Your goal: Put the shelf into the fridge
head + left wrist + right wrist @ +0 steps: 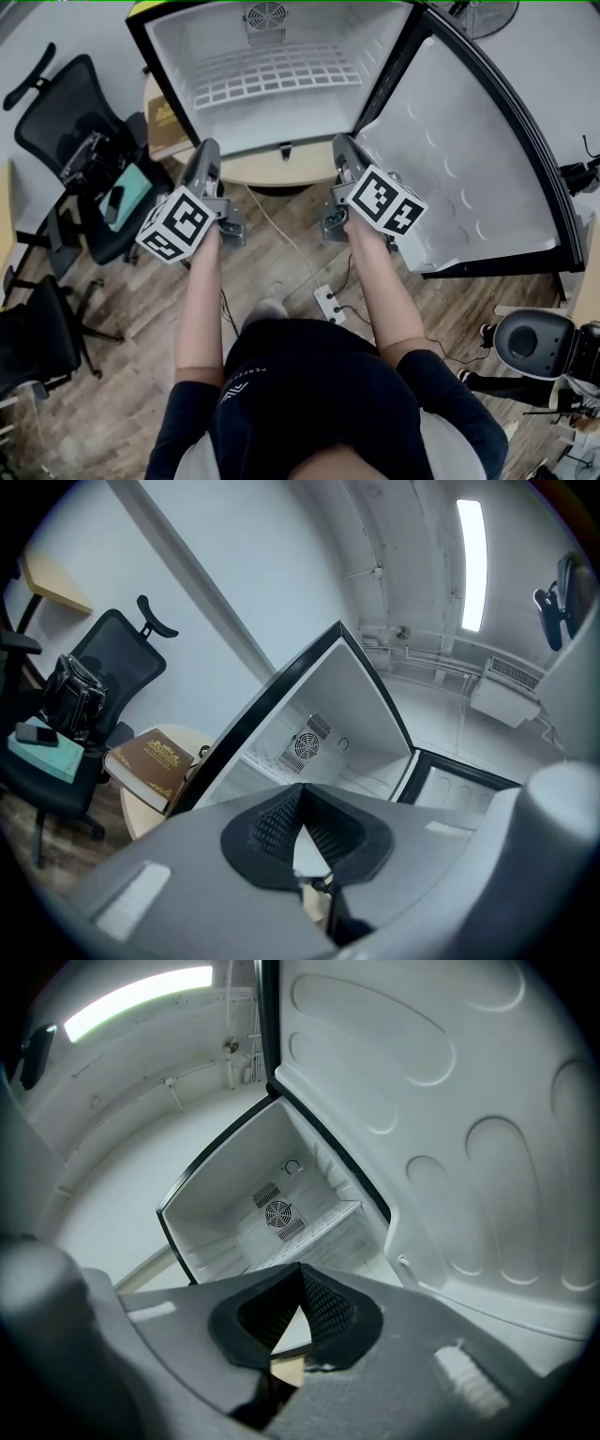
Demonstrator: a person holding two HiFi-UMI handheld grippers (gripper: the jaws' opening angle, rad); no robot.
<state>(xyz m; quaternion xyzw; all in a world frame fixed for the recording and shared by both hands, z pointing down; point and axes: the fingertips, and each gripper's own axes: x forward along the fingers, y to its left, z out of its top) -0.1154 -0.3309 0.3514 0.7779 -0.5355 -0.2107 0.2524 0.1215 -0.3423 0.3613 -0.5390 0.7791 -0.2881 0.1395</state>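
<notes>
- Nearest, the person's bare forearms reach forward over the wooden floor (131,375), one gripper in each hand. A white power strip (329,303) lies on the floor between them.
- The left gripper (208,147) points level at the left part of the fridge opening. In the left gripper view (301,791) its black ribbed pads meet at the tips and there is nothing between them.
- The right gripper (341,142) points at the right part of the opening, near the hinge side. In the right gripper view (300,1269) its jaws are fully closed and empty.
- To the left stands a black office chair (56,112) with a dark bag (84,155) and a teal notebook (127,192) on its seat.
- Beyond the grippers, a round light table (272,171) carries the mini fridge (183,56). A brown book (167,122) lies on the table just left of the fridge.
- The fridge door (469,159) is swung wide open to the right, with its white moulded inner side showing.
- The shelf (281,75), a white wire grid, sits inside the fridge and spans its width.
- A round fan grille (266,16) is on the back wall beyond the shelf.
</notes>
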